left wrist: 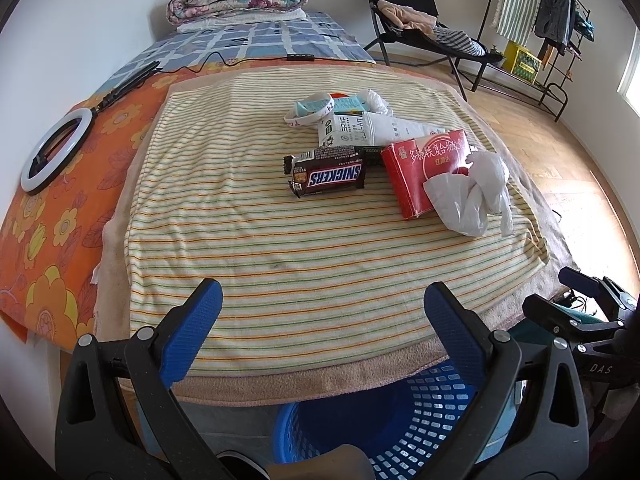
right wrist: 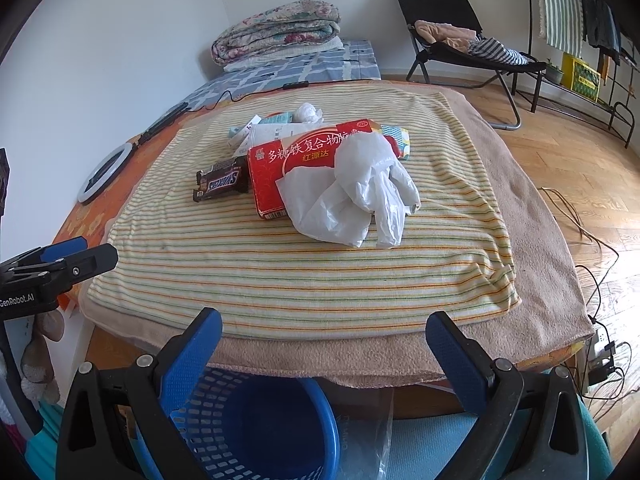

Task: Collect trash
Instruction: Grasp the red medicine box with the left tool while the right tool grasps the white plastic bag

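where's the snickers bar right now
The Snickers bar lies on the striped towel, at the left edge of the trash pile. It is just left of the red box in both wrist views, nearer than the white carton.

Blue basket [left wrist: 400, 432] partly hidden under table edge; cartons behind red box [right wrist: 280, 168] obscured.

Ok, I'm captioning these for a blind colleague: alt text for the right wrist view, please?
Open blue-padded right tongs hover before a striped towel bearing a litter pile: a crumpled white plastic bag on a red box, with a Snickers wrapper beside it. A blue basket waits below.
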The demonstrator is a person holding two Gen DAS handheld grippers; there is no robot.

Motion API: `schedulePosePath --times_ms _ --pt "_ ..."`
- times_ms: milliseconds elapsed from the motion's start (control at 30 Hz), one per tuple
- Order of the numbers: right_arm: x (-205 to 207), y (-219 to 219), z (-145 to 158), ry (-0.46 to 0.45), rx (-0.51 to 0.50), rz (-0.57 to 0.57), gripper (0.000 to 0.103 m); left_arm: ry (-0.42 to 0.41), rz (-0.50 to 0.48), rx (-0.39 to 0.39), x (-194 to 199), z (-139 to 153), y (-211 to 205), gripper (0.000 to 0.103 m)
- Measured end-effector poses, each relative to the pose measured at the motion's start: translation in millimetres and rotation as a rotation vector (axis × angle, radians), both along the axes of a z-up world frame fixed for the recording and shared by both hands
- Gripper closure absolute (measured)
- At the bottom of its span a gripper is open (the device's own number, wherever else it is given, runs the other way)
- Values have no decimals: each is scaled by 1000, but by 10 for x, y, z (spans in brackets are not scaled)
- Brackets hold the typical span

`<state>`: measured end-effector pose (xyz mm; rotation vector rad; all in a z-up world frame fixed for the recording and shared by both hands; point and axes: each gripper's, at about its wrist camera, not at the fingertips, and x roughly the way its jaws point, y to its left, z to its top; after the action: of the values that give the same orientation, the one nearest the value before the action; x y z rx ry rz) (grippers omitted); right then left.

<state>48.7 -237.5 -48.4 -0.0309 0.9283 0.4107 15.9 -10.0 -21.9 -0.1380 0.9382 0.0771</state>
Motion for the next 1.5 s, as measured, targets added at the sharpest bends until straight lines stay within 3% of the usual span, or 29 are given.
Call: schedulePosePath --times_ms 267,467,567,633,900,1000,1167,1300,1400,1500 --pt "105 -116 -25 16 26 -41 0 -9 -43 43 284 52 -63 1" --pt "222 -102 86 -57 38 -16 0 10 -54 -30 588 -8 -32 1" --pt "355 -60 122 -72 31 5 0 29 -48 -89 727 -51 -3 7" --pt "486 -43 124 -67 34 11 0 38 -48 -121 818 -70 3 15" --pt "1092 20 47 -17 34 -4 0 65 -73 -236 1131 -176 -110 23" --pt "1261 26 -29 24 57 -13 1 84 -72 -284 1268 -232 -125 31" --pt "1442 -2 -178 94 105 -13 10 106 -68 -375 1481 -328 -138 32" --pt "1496 -55 -256 144 150 -12 26 117 -63 -392 1611 -389 -154 32" --pt "1517 -99 -293 158 167 -26 28 124 -52 -404 1691 -461 -136 32" --pt "1536 -121 -342 168 169 -31 30 143 -54 -472 1749 -563 -117 32"
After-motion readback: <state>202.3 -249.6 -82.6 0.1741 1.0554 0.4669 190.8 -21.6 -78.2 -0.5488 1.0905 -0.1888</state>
